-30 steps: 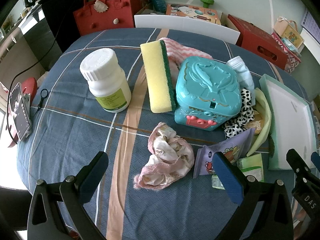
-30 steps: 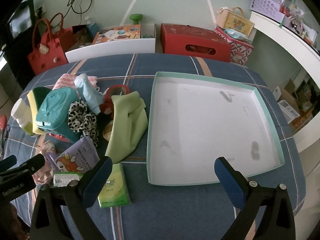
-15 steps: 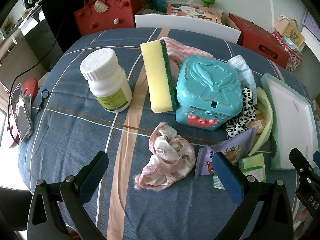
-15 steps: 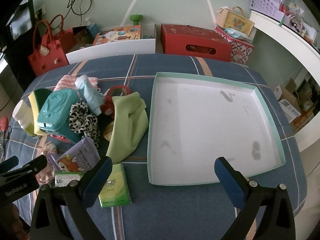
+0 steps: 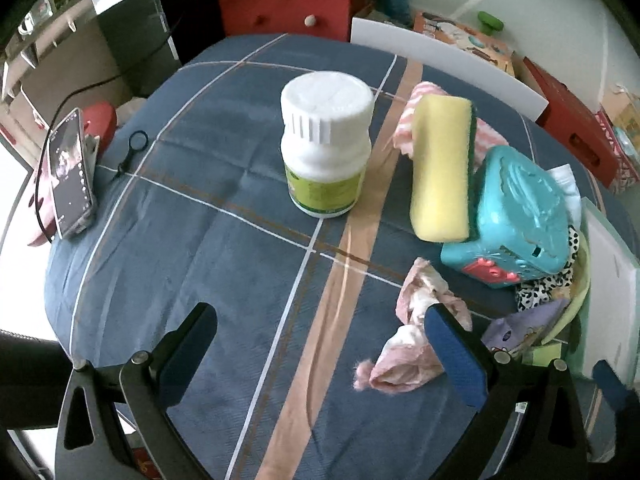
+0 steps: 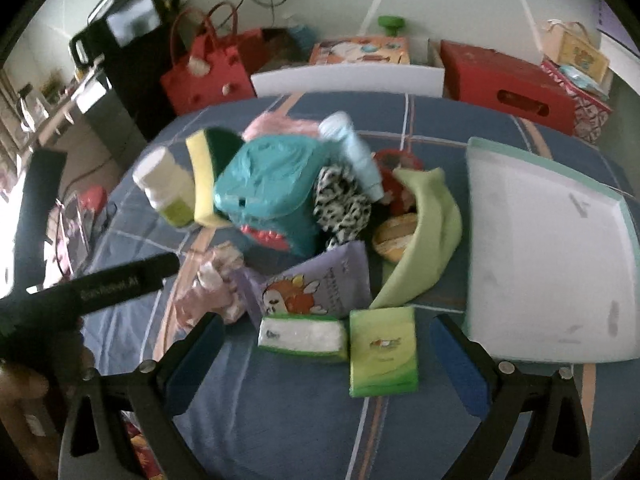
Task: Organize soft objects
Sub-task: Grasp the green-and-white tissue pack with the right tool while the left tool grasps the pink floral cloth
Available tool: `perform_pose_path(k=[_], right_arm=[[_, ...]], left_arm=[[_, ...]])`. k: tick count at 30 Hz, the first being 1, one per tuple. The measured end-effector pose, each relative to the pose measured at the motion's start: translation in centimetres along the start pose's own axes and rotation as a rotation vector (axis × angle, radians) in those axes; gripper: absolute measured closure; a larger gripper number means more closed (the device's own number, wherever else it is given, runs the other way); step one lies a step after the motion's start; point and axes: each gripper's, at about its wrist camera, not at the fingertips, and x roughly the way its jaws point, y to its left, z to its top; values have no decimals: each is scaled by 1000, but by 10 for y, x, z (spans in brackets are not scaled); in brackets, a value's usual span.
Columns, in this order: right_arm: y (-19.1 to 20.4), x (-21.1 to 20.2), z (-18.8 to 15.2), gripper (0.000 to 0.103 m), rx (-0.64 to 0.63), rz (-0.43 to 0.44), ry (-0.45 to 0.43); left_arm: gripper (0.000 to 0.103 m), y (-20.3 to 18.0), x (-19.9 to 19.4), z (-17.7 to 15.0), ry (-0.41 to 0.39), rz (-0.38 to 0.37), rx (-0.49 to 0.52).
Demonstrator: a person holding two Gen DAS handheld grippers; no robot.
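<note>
Left gripper point(image 5: 320, 344): jaws spread wide, empty, above the blue plaid tablecloth point(image 5: 208, 240). Its right finger point(image 5: 456, 356) overlaps the crumpled pink cloth point(image 5: 416, 336) in view; contact cannot be confirmed. Beyond stand a white bottle point(image 5: 326, 160) and an upright yellow sponge point(image 5: 440, 168), the sponge leaning on a teal plastic box point(image 5: 520, 220).

Right gripper point(image 6: 326, 360): jaws spread, empty, over two green tissue packs point(image 6: 384, 350). Just behind them lies a purple packet point(image 6: 316, 284), then a leopard-print cloth point(image 6: 344, 208) and a green cloth point(image 6: 428, 236) beside the white tray point(image 6: 548, 248). That view is blurred.
</note>
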Motion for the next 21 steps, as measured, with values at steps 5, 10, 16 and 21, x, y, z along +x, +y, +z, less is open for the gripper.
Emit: perform_pose_path(k=[5,10,16,21], right_arm=[[0,19,-6,0,14,-29,62],[-1,25,-10,19,8,-10,84],[-4,21,-9,42,36,23,67],[-6,21,-8,52,34,31,72]], left_arm=[[0,-8,8,-3,25,-41,36],[0,-21,16,-6,63,-64,61],[3,-36,26,-9,101,-84,95],[31,-46,40,-13,161,-127,109]])
